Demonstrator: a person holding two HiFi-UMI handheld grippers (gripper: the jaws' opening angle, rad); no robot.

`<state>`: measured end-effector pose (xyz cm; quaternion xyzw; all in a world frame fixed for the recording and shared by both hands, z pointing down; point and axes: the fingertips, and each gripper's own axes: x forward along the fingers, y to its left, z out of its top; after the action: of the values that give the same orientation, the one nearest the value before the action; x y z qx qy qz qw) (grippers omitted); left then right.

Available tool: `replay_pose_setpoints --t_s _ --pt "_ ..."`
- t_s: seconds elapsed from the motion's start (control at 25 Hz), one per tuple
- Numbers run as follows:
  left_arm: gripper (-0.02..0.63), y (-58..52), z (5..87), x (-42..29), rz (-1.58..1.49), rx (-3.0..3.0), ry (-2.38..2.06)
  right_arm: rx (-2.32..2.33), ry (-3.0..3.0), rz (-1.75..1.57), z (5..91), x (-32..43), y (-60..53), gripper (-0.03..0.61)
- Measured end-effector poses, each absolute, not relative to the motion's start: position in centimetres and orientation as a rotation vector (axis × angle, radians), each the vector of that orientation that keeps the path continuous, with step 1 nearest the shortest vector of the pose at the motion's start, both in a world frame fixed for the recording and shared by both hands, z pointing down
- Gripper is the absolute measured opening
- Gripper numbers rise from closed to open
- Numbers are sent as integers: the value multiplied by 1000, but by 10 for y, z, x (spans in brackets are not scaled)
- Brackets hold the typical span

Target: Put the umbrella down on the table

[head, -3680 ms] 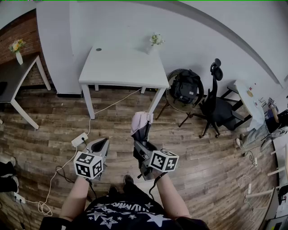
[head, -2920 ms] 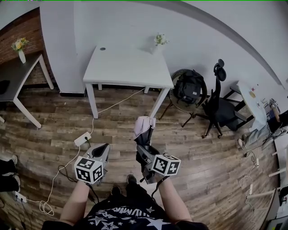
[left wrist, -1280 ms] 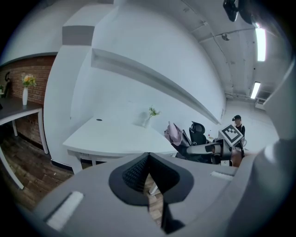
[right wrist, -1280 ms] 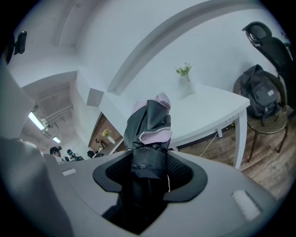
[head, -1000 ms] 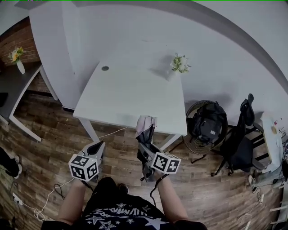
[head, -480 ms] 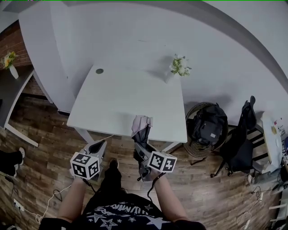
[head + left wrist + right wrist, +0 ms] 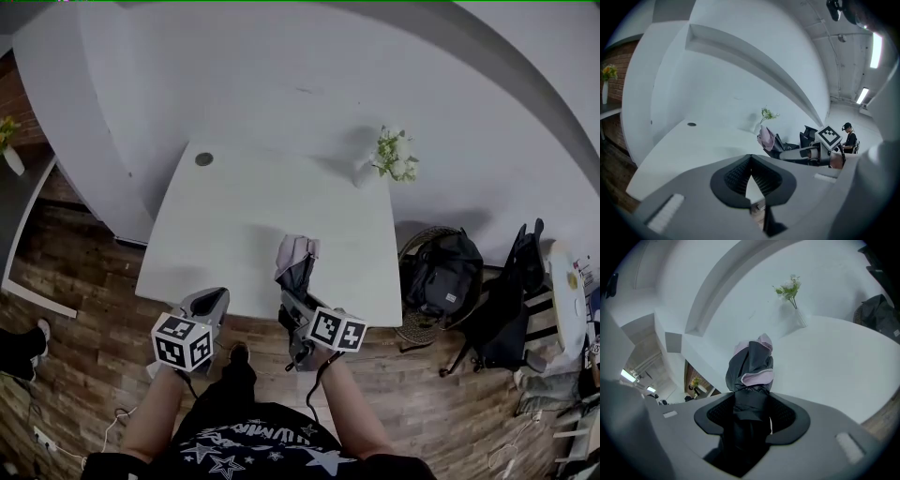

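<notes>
From the head view, we see the right gripper [image 7: 293,302] clenched on a folded umbrella [image 7: 296,264]. It points away from us over the near edge of the white tabletop [image 7: 234,220]. We judge it is held above the surface rather than resting on it, though this angle does not settle that. The left gripper [image 7: 208,302] hangs just beside the tabletop's near edge with nothing in it. A small vase of flowers [image 7: 392,156] stands at the far right corner, well apart from the umbrella.

In the left gripper view, the jaws are pressed together at their tips and grasp nothing. Beyond them the umbrella juts out over the tabletop from the other gripper.

In the right gripper view, the jaws are closed around the dark bundled body of the umbrella. Its loose pink-and-dark fabric folds stand free beyond the pads, with bare tabletop behind and the vase farther off.

We expect the umbrella to be light. It looks like soft, slick cloth wrapped over what we take to be a stiff shaft and ribs. The cloth may crumple or slide under the pads while the core holds firm. The hold across the tightly bundled part suits it, since the floppy folds at the end would give no purchase. Being roughly round, it may roll a little once laid flat, so we would lower it fully before easing the jaws off.
</notes>
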<state>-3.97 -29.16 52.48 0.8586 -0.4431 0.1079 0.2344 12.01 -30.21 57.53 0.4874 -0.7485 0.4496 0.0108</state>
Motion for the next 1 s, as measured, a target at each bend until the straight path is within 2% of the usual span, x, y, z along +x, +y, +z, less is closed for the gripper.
replay_pose_setpoints --t_s 0.48,1.0 --pt "3 -363 542 -62 328 2342 -1185 1559 -2218 1413 602 84 -405 236" --pt "3 -404 563 -84 342 2278 -1187 1602 -2084 1446 639 80 -457 236"
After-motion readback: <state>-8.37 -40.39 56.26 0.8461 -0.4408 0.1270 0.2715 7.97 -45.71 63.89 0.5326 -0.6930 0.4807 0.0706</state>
